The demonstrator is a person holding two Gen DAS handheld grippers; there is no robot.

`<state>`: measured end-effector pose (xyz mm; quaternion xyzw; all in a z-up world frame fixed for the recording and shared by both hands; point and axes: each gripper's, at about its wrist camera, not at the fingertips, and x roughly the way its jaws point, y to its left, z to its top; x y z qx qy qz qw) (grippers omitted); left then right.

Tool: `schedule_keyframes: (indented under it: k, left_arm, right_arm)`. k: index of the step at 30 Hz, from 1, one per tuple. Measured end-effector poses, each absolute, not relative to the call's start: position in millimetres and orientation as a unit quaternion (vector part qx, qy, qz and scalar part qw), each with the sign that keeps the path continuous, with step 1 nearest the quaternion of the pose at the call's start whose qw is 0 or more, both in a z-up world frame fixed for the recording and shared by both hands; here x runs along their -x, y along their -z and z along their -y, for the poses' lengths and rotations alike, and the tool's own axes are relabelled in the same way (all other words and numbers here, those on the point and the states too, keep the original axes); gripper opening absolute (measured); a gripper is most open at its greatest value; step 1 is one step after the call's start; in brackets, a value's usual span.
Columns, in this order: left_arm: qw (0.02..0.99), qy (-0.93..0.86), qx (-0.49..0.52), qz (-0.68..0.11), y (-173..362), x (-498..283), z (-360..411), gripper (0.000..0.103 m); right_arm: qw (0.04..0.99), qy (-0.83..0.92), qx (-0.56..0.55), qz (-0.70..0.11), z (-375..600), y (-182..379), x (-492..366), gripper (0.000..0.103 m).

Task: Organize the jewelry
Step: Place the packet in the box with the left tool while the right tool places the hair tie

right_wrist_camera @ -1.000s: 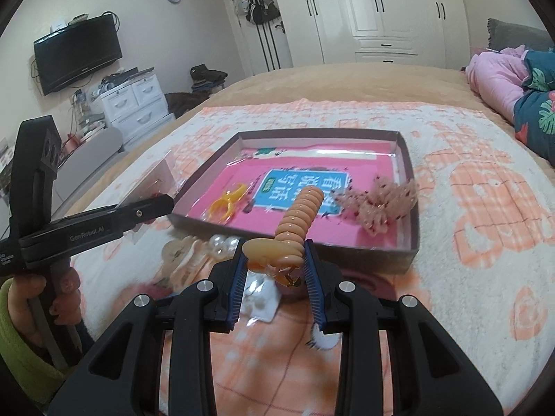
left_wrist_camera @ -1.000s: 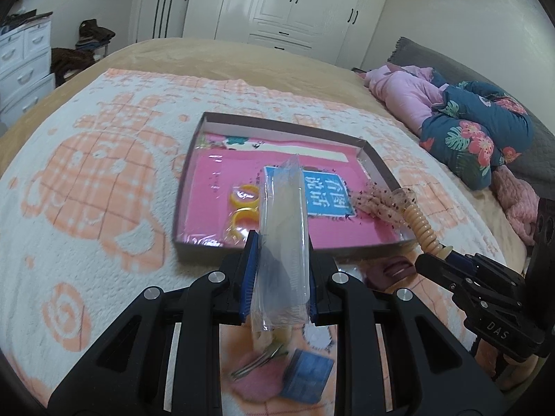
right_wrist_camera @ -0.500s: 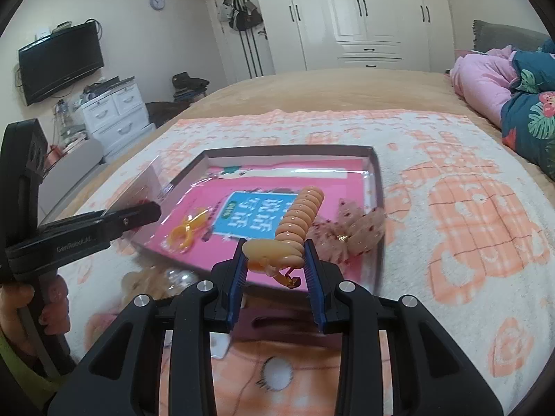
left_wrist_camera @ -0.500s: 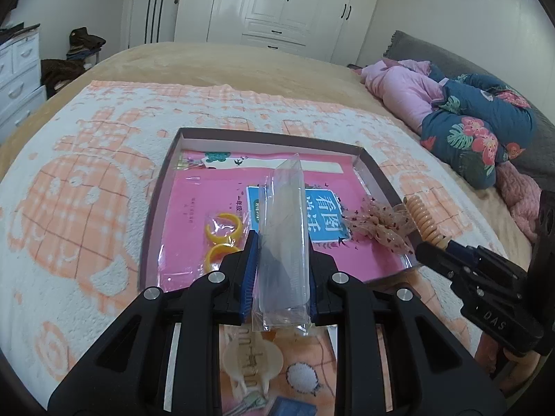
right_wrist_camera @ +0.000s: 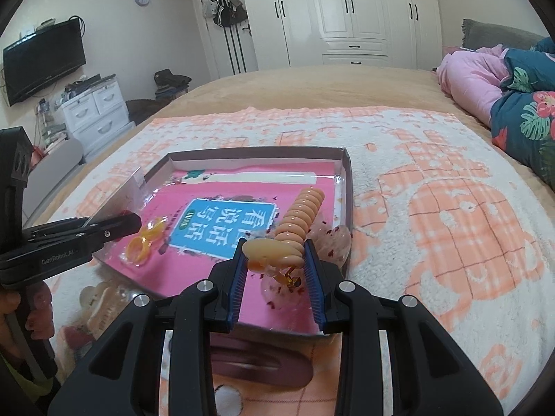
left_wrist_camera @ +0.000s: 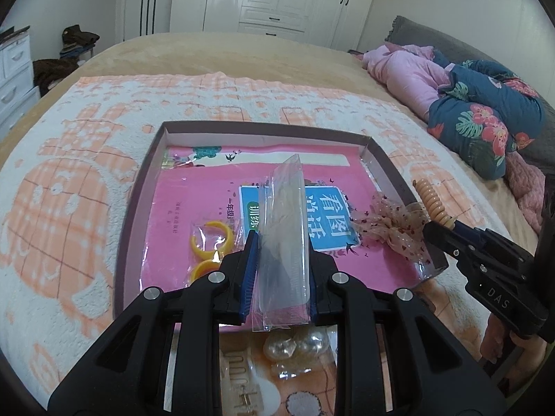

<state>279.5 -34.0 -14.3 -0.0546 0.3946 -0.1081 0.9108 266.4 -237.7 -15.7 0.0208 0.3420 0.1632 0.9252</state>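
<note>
Left gripper (left_wrist_camera: 281, 274) clamps a clear packet (left_wrist_camera: 284, 242); right gripper (right_wrist_camera: 275, 270) clamps a peach spiral hair clip (right_wrist_camera: 298, 222), both over the box (left_wrist_camera: 263, 128). Lower each inside the walls before releasing; the packet's contents are possibly an earring, unclear.

Black hand-held gripper (left_wrist_camera: 281, 277); blue ribbed pads (left_wrist_camera: 250, 270); silver screws.

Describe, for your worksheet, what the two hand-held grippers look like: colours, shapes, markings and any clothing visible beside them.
Both grippers are matte black plastic with angular, forked arms, silver round screws and ribbed blue pads on the fingers. The left gripper carries pale "GenRobot.AI" lettering on its side; the right gripper shows "DAS". A yellow-green sleeve cuff shows beside the left gripper's black handle.
</note>
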Motion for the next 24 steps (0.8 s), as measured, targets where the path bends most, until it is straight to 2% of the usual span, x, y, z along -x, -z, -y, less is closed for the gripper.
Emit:
schedule_keyframes:
  k: [24]
  left_arm:
    - [0.892,0.117,0.041,-0.435,43.7,-303.9,45.2,0.016]
  right_arm:
    - [0.907,-0.185,0.003,-0.379,221.7,46.9,-292.7,0.031]
